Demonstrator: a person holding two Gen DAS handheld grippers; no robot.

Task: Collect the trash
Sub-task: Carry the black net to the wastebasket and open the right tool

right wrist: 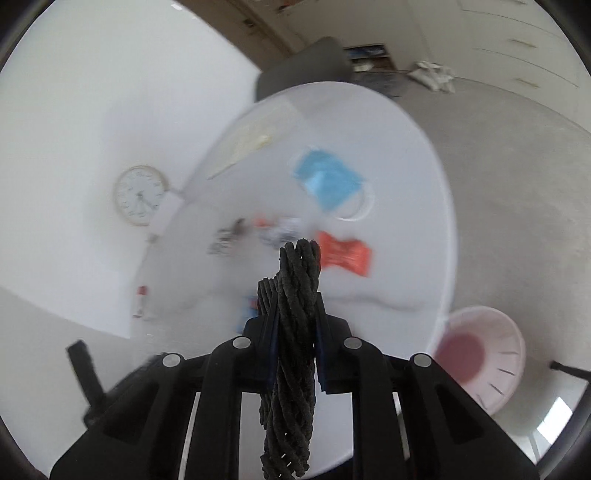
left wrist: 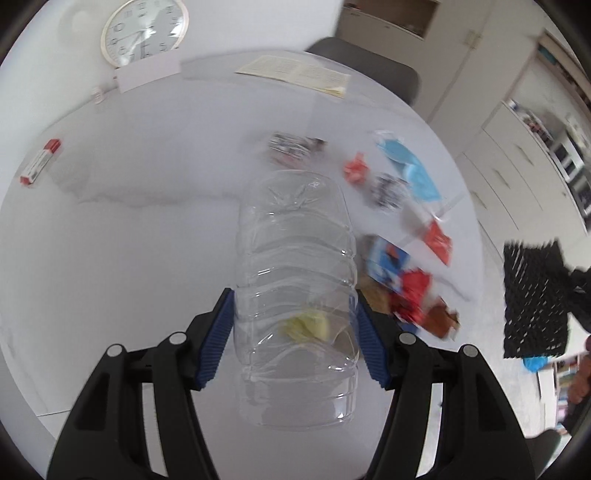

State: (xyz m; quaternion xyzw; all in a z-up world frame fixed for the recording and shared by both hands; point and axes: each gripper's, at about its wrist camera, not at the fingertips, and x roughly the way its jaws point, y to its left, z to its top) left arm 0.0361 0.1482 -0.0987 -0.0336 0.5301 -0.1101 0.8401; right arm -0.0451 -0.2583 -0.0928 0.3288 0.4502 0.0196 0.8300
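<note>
My left gripper (left wrist: 295,306) is shut on a clear crushed plastic bottle (left wrist: 295,266) and holds it over the white round table (left wrist: 129,240). Trash lies on the table to its right: a blue face mask (left wrist: 410,162), a red crumpled wrapper (left wrist: 356,168), a red packet (left wrist: 437,236), a blue and red packet (left wrist: 388,262) and more wrappers (left wrist: 417,295). My right gripper (right wrist: 293,306) is shut on the twisted black handle (right wrist: 295,332) of a black mesh bag (left wrist: 535,299). The mask (right wrist: 327,179) and the red packet (right wrist: 343,253) also show in the right wrist view.
A wall clock (left wrist: 146,29) leans at the table's back, next to a white card (left wrist: 147,72) and a paper sheet (left wrist: 295,72). A red and white marker (left wrist: 40,160) lies at the left. A grey chair (left wrist: 369,62) stands behind. A pink bin (right wrist: 484,354) stands on the floor.
</note>
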